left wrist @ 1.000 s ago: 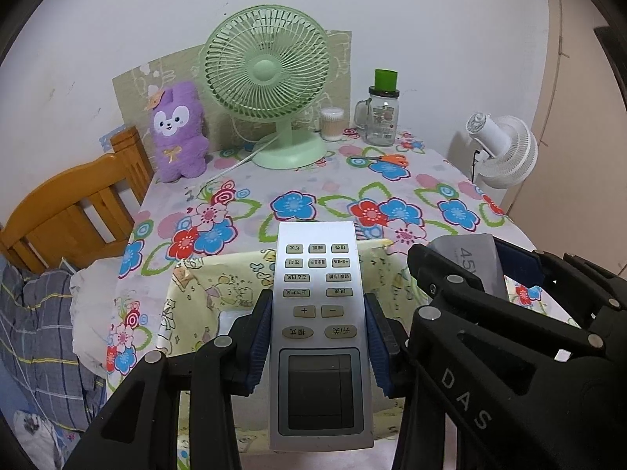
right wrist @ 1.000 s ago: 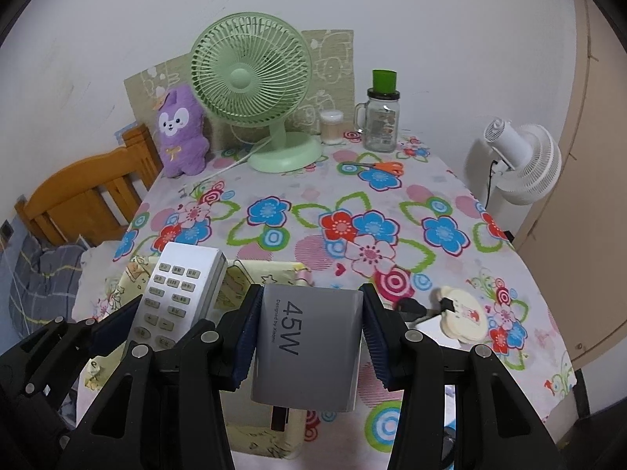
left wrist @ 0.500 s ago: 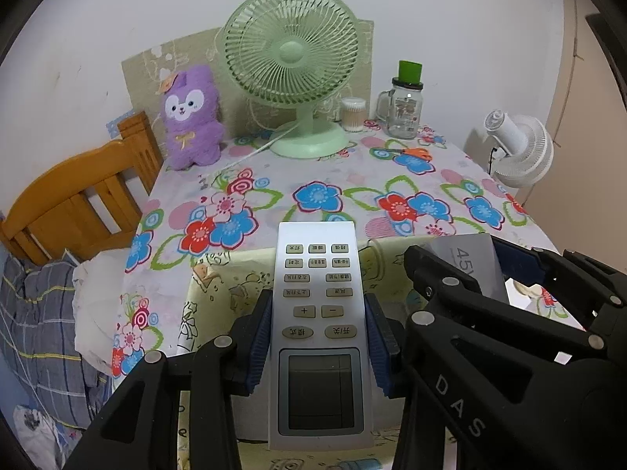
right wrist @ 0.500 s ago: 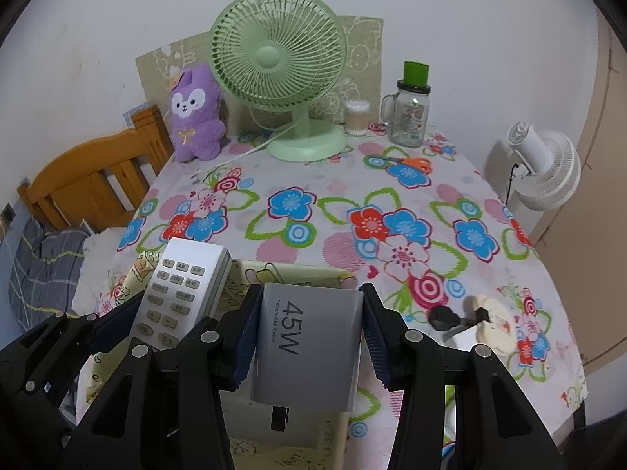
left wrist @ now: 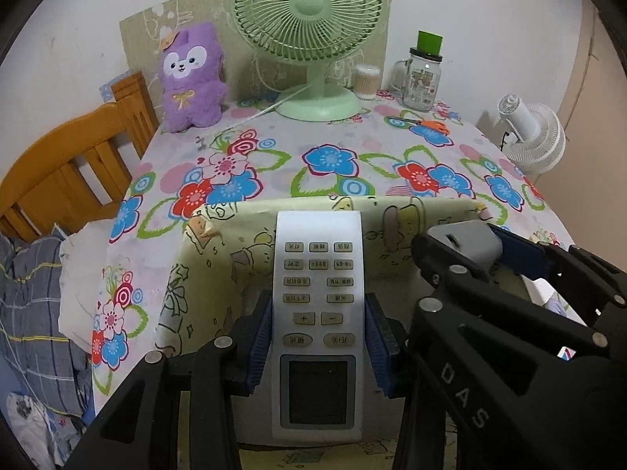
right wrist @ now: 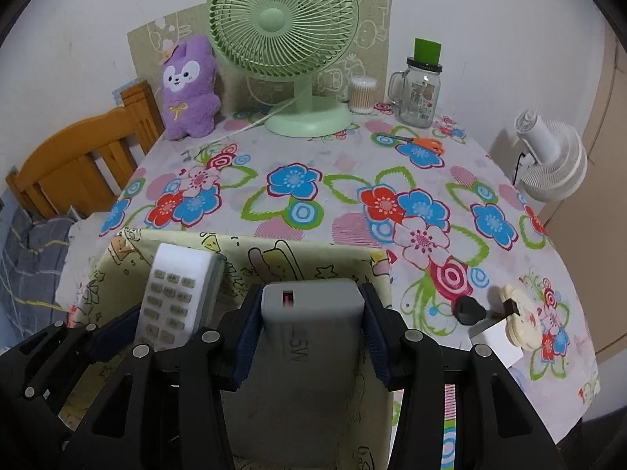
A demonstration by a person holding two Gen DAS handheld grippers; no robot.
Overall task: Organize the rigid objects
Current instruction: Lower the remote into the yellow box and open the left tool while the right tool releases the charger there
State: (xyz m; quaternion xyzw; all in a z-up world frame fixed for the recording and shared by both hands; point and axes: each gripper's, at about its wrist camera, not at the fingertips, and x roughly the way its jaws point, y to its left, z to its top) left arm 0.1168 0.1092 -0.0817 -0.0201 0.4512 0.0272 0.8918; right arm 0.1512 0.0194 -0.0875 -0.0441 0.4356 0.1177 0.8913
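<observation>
1. The left gripper (left wrist: pixel 318 337) clamps a white remote (left wrist: pixel 317 313) over the near yellow cartoon-print box (left wrist: pixel 203 270).
2. The right gripper (right wrist: pixel 311 333) clamps a grey charger (right wrist: pixel 309 337) just right of it, over the same box on the bench (right wrist: pixel 333 196).

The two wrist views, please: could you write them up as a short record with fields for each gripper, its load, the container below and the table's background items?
left gripper: shut on remote control, buttons facing the camera
right gripper: shut on grey charger, port end forward
container: yellow cartoon-print fabric box, open, below both loads
placement: neither item released yet
table back edge: green fan, purple plush toy, glass jar
loose on tablecloth: orange-handled scissors
</observation>
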